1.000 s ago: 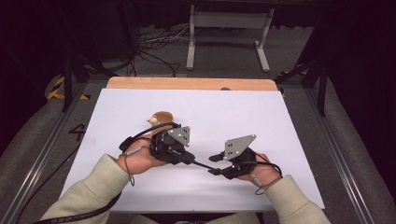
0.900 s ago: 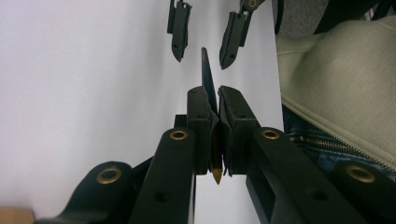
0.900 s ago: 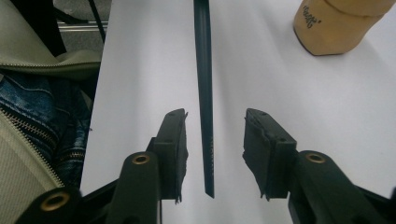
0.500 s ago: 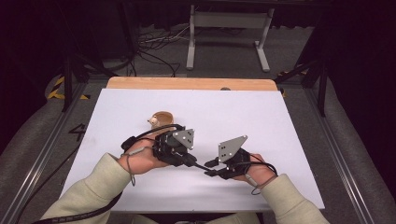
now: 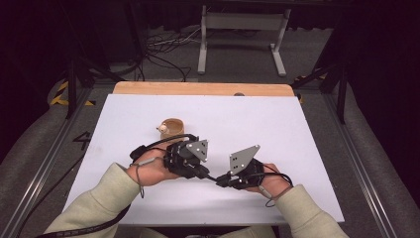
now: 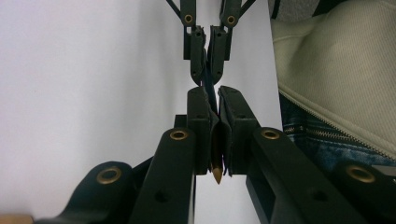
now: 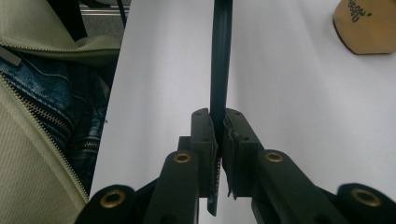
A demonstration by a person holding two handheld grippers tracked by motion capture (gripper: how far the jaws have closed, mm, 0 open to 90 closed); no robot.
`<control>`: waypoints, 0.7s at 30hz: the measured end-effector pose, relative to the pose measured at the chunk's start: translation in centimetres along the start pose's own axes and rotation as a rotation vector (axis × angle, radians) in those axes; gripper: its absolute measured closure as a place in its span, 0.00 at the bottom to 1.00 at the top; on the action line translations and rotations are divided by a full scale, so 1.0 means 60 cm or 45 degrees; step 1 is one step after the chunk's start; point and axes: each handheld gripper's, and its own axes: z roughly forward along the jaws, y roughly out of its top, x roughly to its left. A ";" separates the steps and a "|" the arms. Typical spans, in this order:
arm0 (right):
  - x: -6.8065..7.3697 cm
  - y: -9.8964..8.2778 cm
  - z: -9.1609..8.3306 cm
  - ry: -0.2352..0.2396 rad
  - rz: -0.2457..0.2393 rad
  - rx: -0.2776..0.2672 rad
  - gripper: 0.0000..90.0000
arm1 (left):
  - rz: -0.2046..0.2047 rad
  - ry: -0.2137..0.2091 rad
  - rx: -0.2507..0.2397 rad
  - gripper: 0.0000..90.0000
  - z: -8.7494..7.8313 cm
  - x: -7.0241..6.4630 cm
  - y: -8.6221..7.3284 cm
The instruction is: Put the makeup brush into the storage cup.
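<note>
A dark teal pencil [image 5: 214,177] spans the short gap between my two grippers above the near middle of the white table. My left gripper [image 5: 207,174] is shut on its sharpened end; the wooden tip [image 6: 216,173] pokes out behind the pads. My right gripper [image 5: 221,180] faces it from the right. Its jaws have just been closing and now pinch the pencil [image 7: 221,60]. In the left gripper view, my own gripper [image 6: 213,100] meets the right gripper [image 6: 208,70] tip to tip. In the right gripper view, the right gripper [image 7: 219,119] clamps the shaft.
A small wooden cup [image 5: 172,128] stands just beyond the left hand, also seen as the cup [image 7: 369,25]. The white sheet [image 5: 287,129] covers the table, with a wooden strip [image 5: 203,88] at the far edge. A metal stand [image 5: 242,29] and cables lie on the floor beyond.
The right gripper has edged left toward the left gripper and closed its jaws on the pencil. The left hand has kept still, shut on the pencil.
</note>
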 end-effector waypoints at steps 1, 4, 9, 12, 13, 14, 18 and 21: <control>0.000 0.000 0.000 -0.001 0.001 0.002 0.93 | 0.000 -0.001 -0.002 0.93 0.000 0.000 0.000; 0.001 0.000 0.000 -0.008 -0.007 0.003 0.93 | 0.013 0.009 -0.007 0.93 -0.001 -0.002 0.001; 0.001 -0.001 -0.006 -0.040 -0.011 -0.030 0.94 | 0.020 -0.014 -0.094 0.89 -0.011 0.000 -0.005; 0.003 -0.001 -0.011 -0.074 -0.014 -0.064 0.94 | 0.010 -0.032 -0.211 0.67 -0.024 -0.001 -0.010; 0.004 -0.001 -0.013 -0.085 -0.011 -0.089 0.94 | 0.008 -0.023 -0.236 0.63 -0.027 -0.002 -0.011; 0.004 -0.001 -0.016 -0.095 -0.011 -0.110 0.94 | 0.005 -0.011 -0.267 0.59 -0.030 -0.002 -0.013; 0.010 0.000 -0.023 -0.125 -0.012 -0.196 0.94 | -0.017 0.007 -0.388 0.50 -0.036 0.002 -0.024; 0.012 -0.001 -0.027 -0.135 -0.010 -0.270 0.94 | -0.030 -0.014 -0.463 0.50 -0.038 0.004 -0.033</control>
